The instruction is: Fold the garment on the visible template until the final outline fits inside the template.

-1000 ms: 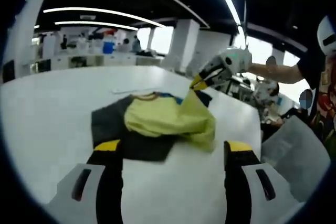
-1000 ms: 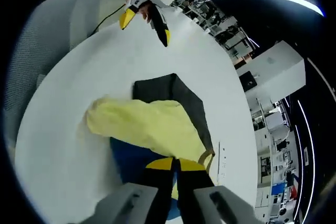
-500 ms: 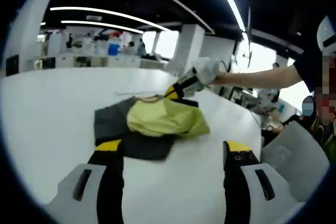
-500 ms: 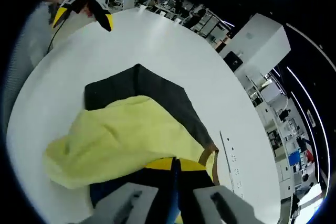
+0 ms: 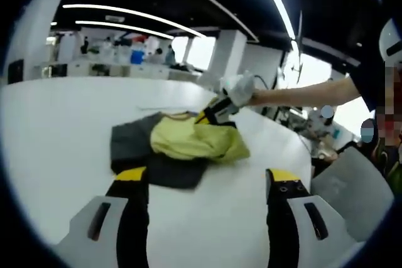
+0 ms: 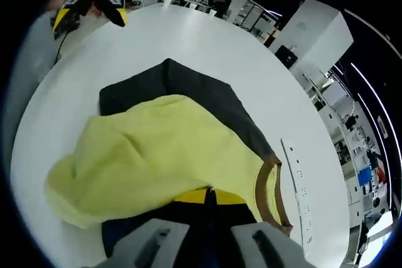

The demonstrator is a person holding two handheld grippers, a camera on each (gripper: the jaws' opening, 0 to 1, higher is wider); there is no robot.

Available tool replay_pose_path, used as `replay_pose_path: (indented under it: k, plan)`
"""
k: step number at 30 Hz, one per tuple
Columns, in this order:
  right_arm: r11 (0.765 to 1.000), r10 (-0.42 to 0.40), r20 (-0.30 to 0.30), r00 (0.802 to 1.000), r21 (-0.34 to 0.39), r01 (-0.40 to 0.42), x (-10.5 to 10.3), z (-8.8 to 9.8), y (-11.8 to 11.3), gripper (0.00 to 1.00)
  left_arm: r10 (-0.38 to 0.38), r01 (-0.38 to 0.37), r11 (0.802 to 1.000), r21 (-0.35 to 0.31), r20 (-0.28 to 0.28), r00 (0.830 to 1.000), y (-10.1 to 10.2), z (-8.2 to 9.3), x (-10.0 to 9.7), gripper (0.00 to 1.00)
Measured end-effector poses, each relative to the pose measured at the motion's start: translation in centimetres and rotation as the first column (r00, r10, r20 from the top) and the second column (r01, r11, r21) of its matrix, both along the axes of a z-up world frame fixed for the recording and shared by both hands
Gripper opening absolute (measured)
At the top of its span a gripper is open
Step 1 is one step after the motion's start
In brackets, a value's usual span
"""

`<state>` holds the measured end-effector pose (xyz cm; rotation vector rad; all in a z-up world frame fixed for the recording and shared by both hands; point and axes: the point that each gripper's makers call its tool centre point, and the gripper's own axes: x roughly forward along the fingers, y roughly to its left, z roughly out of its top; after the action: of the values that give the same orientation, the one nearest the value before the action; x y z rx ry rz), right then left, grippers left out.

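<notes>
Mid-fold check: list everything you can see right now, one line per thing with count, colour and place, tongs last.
Garment: one, yellow with brown collar, bunched on the template.
Template: one, dark grey, flat on the table under the garment.
Table: one, white, round.
Ruler-like strip: one, white, on the table beside the collar.
Chair: one, grey, at the table edge.
Left tongs: yellow-tipped, open, short of the template.
Right tongs: yellow-tipped, shut on the garment.

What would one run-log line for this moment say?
right tool: shut on yellow shirt | left tool: open, off the cloth | shirt bunched on dark template | fold unfinished
</notes>
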<state>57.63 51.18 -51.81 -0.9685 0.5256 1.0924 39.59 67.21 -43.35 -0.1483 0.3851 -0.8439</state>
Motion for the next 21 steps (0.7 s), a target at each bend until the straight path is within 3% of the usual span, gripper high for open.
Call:
replay_pose_path:
  k: [7, 10, 13, 21]
  plan:
    - [0.999, -0.028, -0.048, 0.998, 0.017, 0.029, -0.4, -0.5, 0.1, 0.00, 0.002, -0.002, 1.000, -0.002, 0.005, 1.000, 0.0, 0.3, 0.1, 0.72]
    - [0.990, -0.087, -0.054, 0.995, 0.109, 0.092, -0.1, 1.0, 0.3, 0.01, 0.000, 0.000, 1.000, -0.004, 0.008, 1.000, 0.0, 0.4, 0.0, 0.72]
    - [0.978, -0.127, -0.043, 0.991, 0.161, 0.132, 0.1, 2.2, -0.4, 0.09, 0.000, 0.000, 1.000, -0.004, 0.009, 1.000, 0.1, 0.4, 0.0, 0.72]
    - [0.956, -0.186, -0.019, 0.982, 0.226, 0.186, -0.4, 5.1, -3.1, 0.14, -0.009, 0.009, 1.000, -0.007, 0.014, 1.000, 0.0, 0.6, -0.1, 0.72]
